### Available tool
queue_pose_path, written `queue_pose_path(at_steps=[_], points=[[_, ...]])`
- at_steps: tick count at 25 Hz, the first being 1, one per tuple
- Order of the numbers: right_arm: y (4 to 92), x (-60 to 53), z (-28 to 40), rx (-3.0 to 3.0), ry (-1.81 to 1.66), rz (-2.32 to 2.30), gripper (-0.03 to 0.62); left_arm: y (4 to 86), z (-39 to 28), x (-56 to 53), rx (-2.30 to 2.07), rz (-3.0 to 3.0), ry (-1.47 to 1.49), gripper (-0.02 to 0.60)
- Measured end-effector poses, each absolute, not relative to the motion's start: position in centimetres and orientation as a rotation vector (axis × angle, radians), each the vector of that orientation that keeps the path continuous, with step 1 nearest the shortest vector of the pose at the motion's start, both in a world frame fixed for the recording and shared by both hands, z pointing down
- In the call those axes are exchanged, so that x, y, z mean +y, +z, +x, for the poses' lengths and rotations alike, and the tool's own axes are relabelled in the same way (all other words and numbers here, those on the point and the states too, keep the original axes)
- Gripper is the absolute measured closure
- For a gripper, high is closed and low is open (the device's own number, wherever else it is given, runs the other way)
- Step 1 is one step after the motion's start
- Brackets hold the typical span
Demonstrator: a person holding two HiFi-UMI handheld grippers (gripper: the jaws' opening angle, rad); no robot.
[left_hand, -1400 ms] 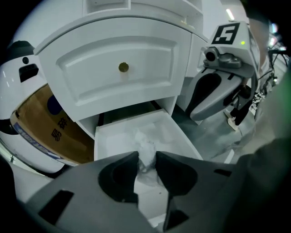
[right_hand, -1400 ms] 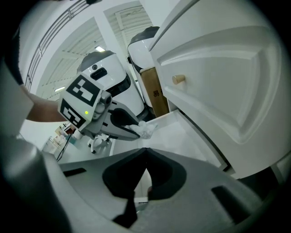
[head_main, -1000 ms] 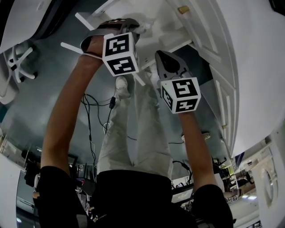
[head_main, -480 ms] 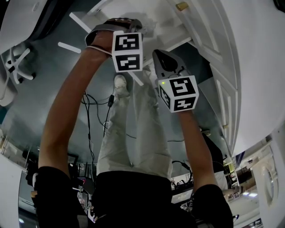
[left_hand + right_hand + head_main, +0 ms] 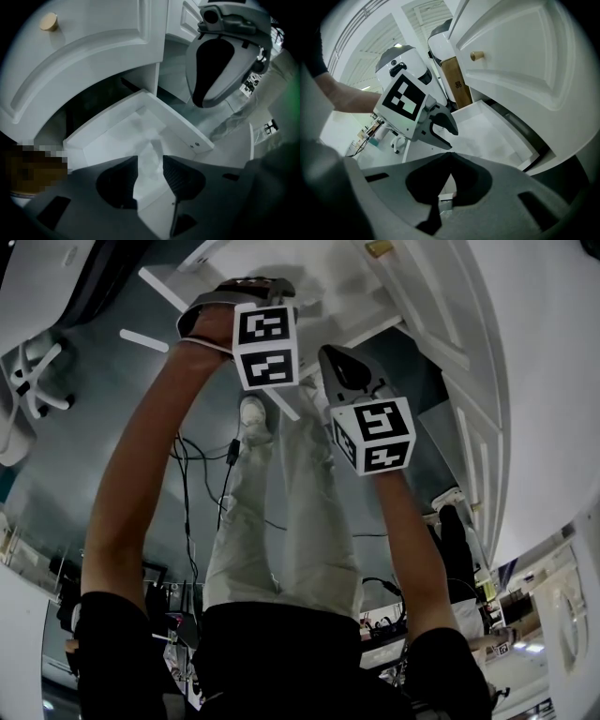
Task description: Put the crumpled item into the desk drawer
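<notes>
Now the left claw (image 5: pixel 150 160) is spreading over the open drawer (image 5: pixel 180 125), with the crumpled item (image 5: pixel 146 180) sitting between its jaws above the drawer floor (best to let it drop clear before lifting away). The right claw (image 5: pixel 451 157) is idling beside it, pressed together on nothing.

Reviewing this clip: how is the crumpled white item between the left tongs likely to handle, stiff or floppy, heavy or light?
Probably light and floppy: the crumpled item shows thin, loose folds, like paper or tissue. The left tongs are opening with it between them, over the open drawer, so it should simply drop in. Its irregular creased shape looks unlikely to roll far.
</notes>
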State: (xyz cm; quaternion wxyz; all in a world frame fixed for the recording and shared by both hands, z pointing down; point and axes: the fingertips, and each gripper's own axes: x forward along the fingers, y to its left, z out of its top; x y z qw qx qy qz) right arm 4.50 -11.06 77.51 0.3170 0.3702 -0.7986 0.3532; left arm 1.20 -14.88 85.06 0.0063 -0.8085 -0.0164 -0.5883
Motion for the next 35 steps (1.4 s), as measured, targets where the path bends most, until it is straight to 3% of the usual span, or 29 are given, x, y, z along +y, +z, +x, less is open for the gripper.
queue_pose_path(at_steps=[22, 35], points=[[77.8, -10.5, 5.3, -2.096, 0.928, 0.971, 0.599, 84.8, 0.9, -15.7, 0.039, -2.546, -1.844, 0.420], [77.0, -11.0, 5.6, -2.093, 0.910, 0.992, 0.599, 82.8, 1.3, -16.7, 0.181, -2.588, -1.751, 0.548]])
